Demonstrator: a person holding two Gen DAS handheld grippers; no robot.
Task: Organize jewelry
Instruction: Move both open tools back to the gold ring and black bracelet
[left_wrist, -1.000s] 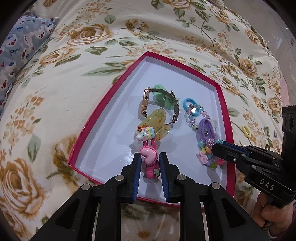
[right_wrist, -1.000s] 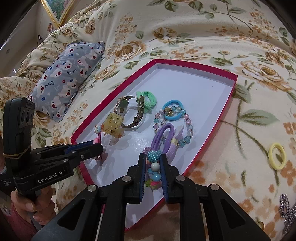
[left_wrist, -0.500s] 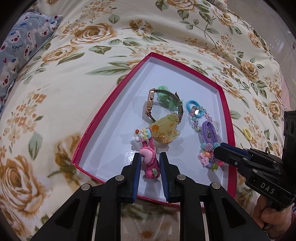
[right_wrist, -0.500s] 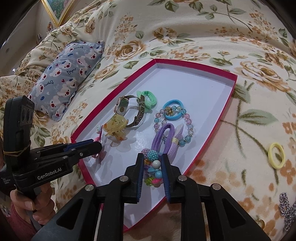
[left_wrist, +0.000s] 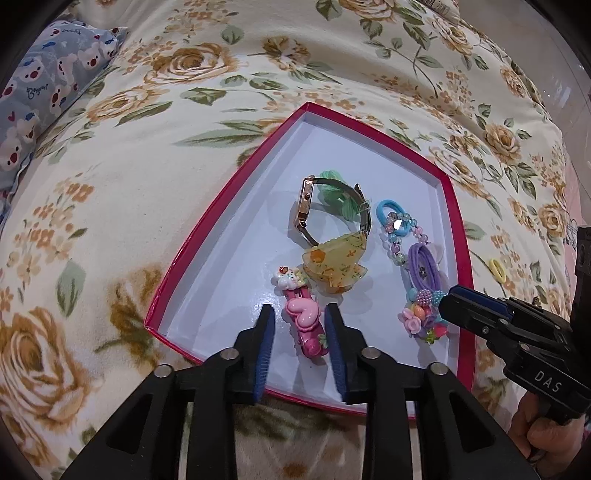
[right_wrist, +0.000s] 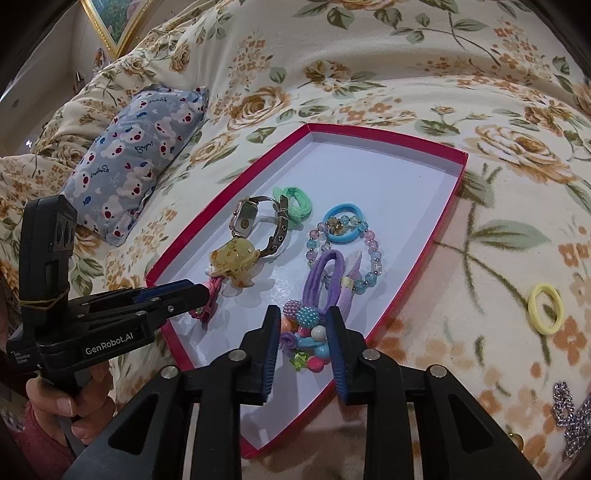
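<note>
"DAS" on right gripper (left_wrist: 448, 301); "GenRobot.AI" on left gripper (right_wrist: 201, 293).

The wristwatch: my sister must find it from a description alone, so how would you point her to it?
On the floral blanket lies a shallow red-rimmed box with a white floor. The rose-gold rectangular wristwatch with a dark strap stands on edge left of the beaded bracelet, against the mint-green hair tie. It is the box's only metal-cased piece.
</note>
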